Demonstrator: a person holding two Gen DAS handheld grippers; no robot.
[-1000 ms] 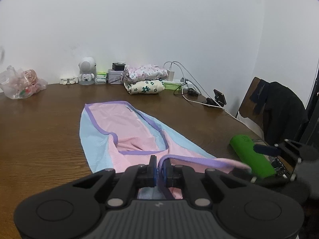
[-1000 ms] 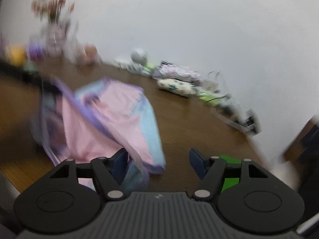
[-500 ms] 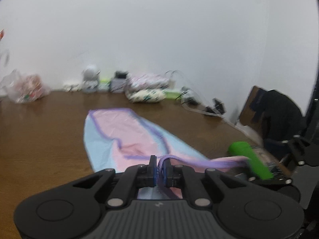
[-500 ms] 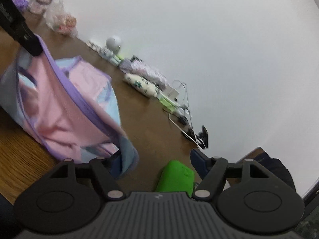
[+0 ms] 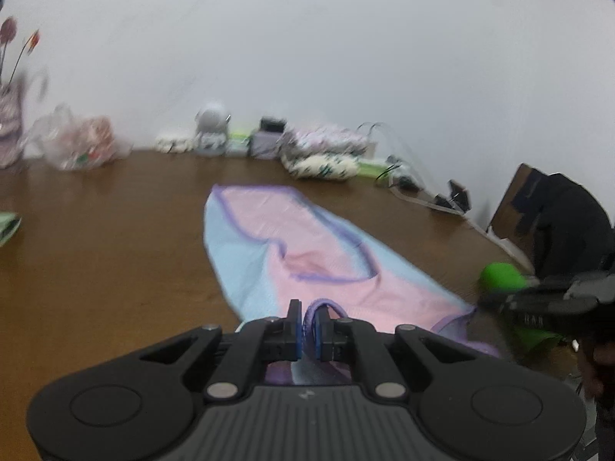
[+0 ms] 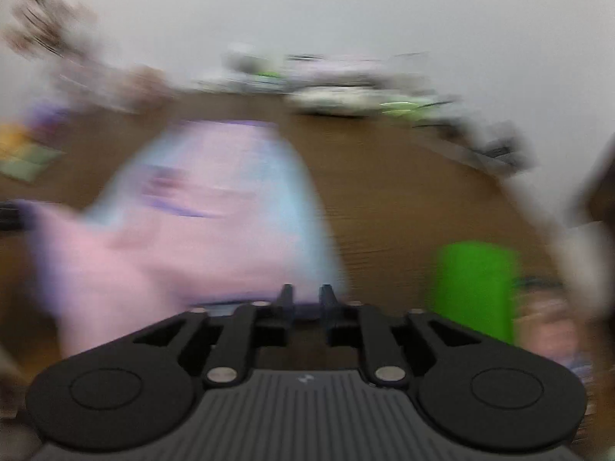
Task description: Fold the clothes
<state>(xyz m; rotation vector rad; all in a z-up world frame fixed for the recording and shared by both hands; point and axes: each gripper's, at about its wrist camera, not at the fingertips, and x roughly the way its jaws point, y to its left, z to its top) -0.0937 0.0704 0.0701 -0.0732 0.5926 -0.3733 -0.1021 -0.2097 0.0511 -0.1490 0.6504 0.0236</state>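
Left wrist view: we have the left gripper [image 5: 307, 326] clenched on the purple-trimmed edge of the pink and blue garment [image 5: 292, 246], which lies lengthwise on the brown wooden table [image 5: 107, 238] and reaches away toward the wall. Right wrist view is heavily blurred. The right gripper [image 6: 306, 299] shows its fingers drawn close with a narrow gap at the garment's near hem; we cannot tell whether cloth is pinched there. We judge the fabric thin, light and limp: it will sag and crease between holds, so we take it at the bound purple trim near the corners, where it is firmest. A green cylinder [image 5: 501, 274] sits just beside the garment's right edge.
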